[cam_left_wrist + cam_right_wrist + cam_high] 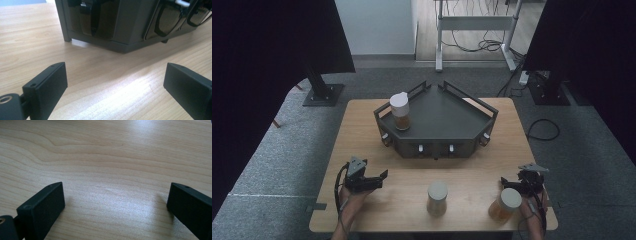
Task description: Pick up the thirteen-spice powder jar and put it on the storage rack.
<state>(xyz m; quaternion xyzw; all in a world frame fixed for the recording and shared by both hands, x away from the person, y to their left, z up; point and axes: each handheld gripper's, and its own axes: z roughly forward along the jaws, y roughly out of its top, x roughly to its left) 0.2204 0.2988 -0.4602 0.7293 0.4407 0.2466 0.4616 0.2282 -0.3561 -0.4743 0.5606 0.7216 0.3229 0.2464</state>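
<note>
jars (437,198) with pale lids wait on the worktop (362,130) between both grippers, one more (400,111) already on the dark tray (447,117). left gripper (373,181) and right gripper (513,184) rest low, jaws spread wide and empty, likely ready to lift the nearest jar (504,204).

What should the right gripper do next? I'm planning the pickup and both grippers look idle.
Probably swing the right gripper toward the near-right jar beside it. Its jaws stand wide open over bare table, holding nothing, and that jar is the closest one. One jar already stands on the dark tray, so the table jars likely follow it.
</note>
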